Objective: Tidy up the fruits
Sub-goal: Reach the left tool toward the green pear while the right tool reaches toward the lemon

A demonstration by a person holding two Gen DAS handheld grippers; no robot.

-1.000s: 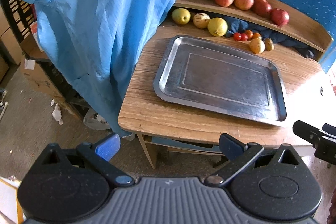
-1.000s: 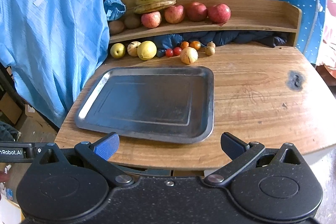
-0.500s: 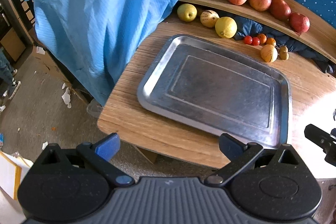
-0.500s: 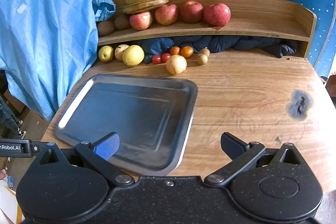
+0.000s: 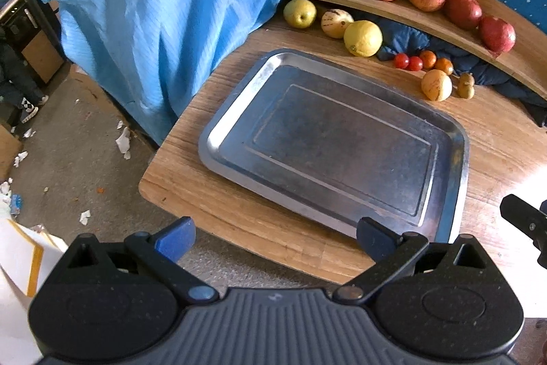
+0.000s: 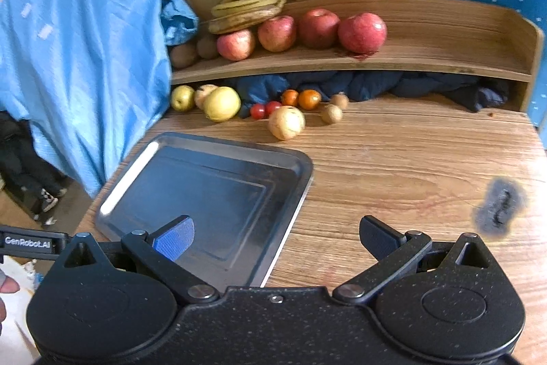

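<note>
Tray [image 5: 328, 139]: lying flat and bare on table [image 6: 410, 159], likely serving as collecting spot.

Loose fruit, all sitting beyond tray's far edge, untouched: pear [image 5: 299, 13], striped melon [image 5: 335, 23], lemon [image 5: 362, 38], tomatoes [image 5: 408, 62], pale round fruit [image 6: 286, 122] nearest tray.

Shelf [image 6: 410, 57] above that row, further from tray: carrying apples [image 6: 318, 28] and bananas [image 6: 248, 7], seemingly sorted already.

Left gripper [image 5: 275, 240]: hovering at tray's near edge, jaws spread, holding nothing.

Right gripper [image 6: 275, 238]: hovering over tray's near right corner, jaws spread, holding nothing.

Judgement: sorting not yet begun; both grippers readying for first pick.
</note>
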